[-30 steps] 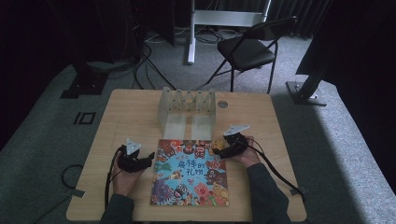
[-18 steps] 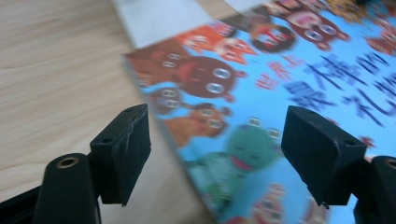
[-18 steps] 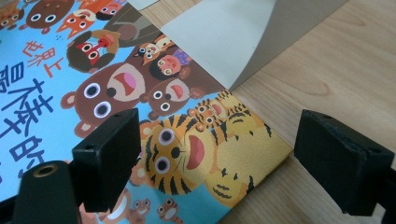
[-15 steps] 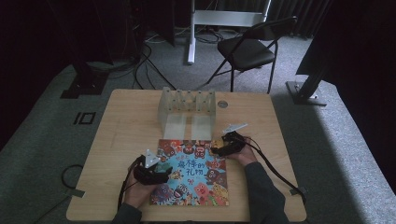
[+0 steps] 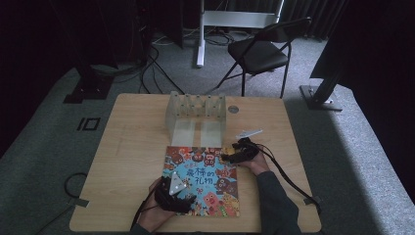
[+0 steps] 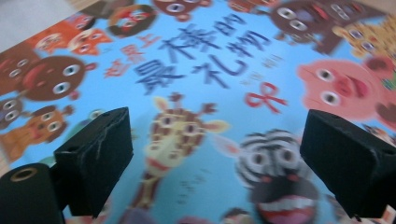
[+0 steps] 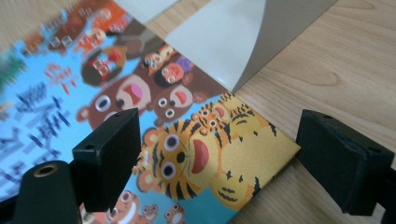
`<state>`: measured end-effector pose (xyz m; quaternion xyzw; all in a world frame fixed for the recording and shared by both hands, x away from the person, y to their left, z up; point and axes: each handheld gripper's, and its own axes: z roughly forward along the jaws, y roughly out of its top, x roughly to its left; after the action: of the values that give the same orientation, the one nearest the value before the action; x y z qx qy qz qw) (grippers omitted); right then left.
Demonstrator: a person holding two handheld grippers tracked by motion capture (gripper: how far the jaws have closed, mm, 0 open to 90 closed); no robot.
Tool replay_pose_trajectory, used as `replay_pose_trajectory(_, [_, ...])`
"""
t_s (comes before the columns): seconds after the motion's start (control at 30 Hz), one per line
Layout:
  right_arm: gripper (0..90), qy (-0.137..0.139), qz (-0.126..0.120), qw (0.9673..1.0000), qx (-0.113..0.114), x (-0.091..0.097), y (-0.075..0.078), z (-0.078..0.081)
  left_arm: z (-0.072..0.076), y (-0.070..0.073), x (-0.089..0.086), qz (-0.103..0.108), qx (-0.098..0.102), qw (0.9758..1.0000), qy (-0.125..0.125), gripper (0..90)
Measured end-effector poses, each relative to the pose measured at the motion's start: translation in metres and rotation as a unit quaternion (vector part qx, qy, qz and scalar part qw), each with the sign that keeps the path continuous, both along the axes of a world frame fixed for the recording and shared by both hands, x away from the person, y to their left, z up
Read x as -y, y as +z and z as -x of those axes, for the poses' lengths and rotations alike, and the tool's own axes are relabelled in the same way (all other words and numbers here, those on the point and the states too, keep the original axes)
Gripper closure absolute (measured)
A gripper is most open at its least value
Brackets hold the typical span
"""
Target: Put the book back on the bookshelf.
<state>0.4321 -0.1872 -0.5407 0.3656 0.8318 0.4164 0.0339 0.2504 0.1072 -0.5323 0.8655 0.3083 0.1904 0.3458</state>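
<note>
At the left, the left gripper hangs over the lower left part of the picture book, its jaws spread wide with nothing between them; in the left gripper view the cover's giraffe and zebra sit in the gap. The book lies flat on the wooden table, near the person's edge, its far edge just in front of the clear acrylic rack.

My worry here is that a flat, thin book gives open jaws no edge to bite from above. If this gripper comes straight down it will likely only press or skid on the glossy cover and push the book askew.

The cover carries large dark-blue Chinese characters, 最棒的礼物, with smaller red characters before them that are too blurred to read. A red ribbon bow is drawn beneath.

To the right, the right gripper is at the book's upper right corner, also released and empty, the tiger corner lying between its jaws. That corner sits just beside the rack's base, so a lift could knock the rack or curl the cover.
</note>
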Motion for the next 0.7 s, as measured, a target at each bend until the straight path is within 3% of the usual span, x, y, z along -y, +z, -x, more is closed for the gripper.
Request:
replay_pose_trajectory(0.1, [14.7, -0.006, -0.023, 0.9997, -0.011, 0.004, 0.000, -0.001, 0.009, -0.001, 0.009, -0.002, -0.001, 0.9997, -0.023, 8.9])
replay_pose_trajectory(0.23, [14.8, -0.009, -0.031, 0.9994, -0.012, 0.005, 0.003, -0.001, 0.018, -0.002, 0.017, -0.003, -0.002, 0.9989, -0.047, 8.5])
replay_pose_trajectory(0.37, [14.9, -0.009, -0.038, 0.9992, -0.006, 0.006, 0.009, 0.000, 0.024, -0.001, 0.022, -0.023, 0.014, 0.9981, -0.056, 4.9])
replay_pose_trajectory(0.53, [14.9, -0.007, -0.043, 0.9991, 0.001, 0.006, 0.017, 0.001, 0.028, 0.002, 0.026, -0.018, 0.017, 0.9970, -0.073, 2.8])
replay_pose_trajectory(0.7, [14.9, -0.004, -0.048, 0.9989, 0.003, 0.007, 0.025, 0.001, 0.034, 0.000, 0.038, -0.030, 0.025, 0.9954, -0.088, 2.5])
